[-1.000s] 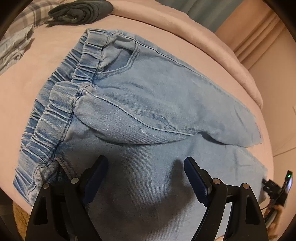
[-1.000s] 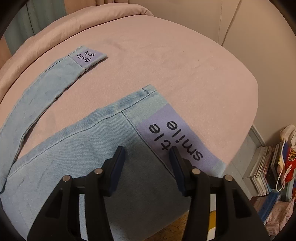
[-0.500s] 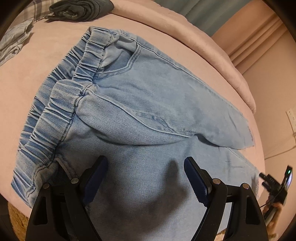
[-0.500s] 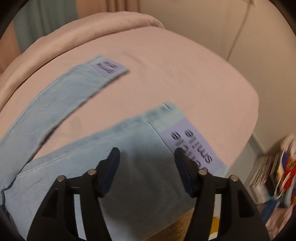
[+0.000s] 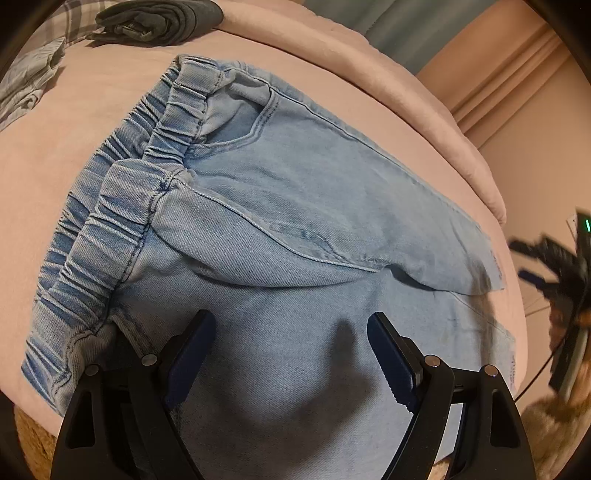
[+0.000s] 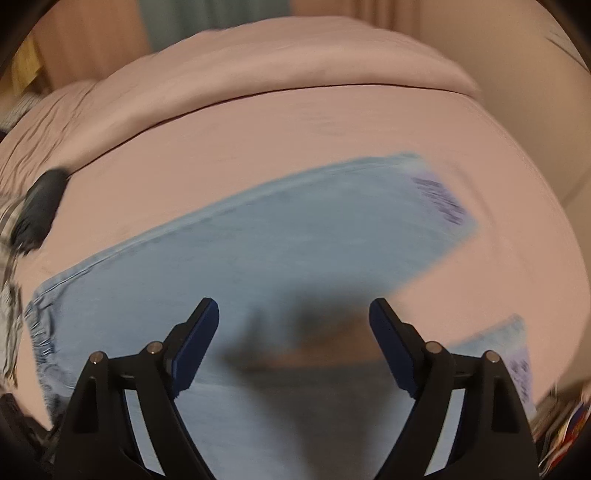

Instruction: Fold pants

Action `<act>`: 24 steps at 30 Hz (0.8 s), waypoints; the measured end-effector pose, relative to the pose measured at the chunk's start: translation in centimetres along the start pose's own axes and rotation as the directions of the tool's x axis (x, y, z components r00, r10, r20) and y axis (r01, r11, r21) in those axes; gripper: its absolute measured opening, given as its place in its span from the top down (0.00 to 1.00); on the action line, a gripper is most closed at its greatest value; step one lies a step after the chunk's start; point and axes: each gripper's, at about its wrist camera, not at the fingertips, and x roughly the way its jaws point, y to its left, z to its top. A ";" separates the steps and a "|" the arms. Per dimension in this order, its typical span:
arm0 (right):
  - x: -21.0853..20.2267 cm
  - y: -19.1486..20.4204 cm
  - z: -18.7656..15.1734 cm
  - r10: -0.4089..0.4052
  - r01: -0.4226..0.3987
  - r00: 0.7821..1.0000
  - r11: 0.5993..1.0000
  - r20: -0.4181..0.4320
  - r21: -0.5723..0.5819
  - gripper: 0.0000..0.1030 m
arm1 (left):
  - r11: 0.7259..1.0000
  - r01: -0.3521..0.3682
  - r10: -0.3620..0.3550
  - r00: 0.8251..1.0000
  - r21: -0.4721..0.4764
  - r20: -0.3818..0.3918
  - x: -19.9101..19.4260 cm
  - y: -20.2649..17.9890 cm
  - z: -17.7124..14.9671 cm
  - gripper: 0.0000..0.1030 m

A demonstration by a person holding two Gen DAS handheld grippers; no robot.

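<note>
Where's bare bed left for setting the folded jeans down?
Free: the pink bedspread between the jeans and the rolled blanket edge, and the strip left of the waistband. Crowded: the far left corner, with a dark bundle and plaid cloth.

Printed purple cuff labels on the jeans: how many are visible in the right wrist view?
2: one label on the far leg's cuff, another on the near leg's cuff at right, both blurred.

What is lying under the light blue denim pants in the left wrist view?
The light blue denim pants lie on a pink bed cover, which shows all around them. One leg is folded over the other, hiding part of it. What the cover looks like beneath the pants cannot be seen.
</note>
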 end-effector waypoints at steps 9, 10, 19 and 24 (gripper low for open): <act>6.5 7.0 5.5 0.034 -0.044 0.989 0.997 -0.144 -0.066 0.16 | 1.000 -0.010 0.010 1.000 0.013 0.001 0.0 -0.4 0.0 0.19; 7.3 7.6 6.1 0.015 -0.026 0.989 0.997 -0.150 -0.068 0.16 | 1.000 -0.012 0.012 1.000 0.014 0.002 0.0 -0.5 0.0 0.19; 14.0 6.6 10.0 -0.208 0.219 0.959 0.975 -0.192 0.036 0.16 | 0.999 -0.020 0.020 1.000 0.027 0.001 0.3 -0.9 -0.1 0.19; 15.7 4.6 10.4 -0.197 0.219 0.962 0.970 -0.187 0.103 0.00 | 0.999 -0.032 0.032 0.999 0.041 0.004 0.4 -1.2 -0.3 0.19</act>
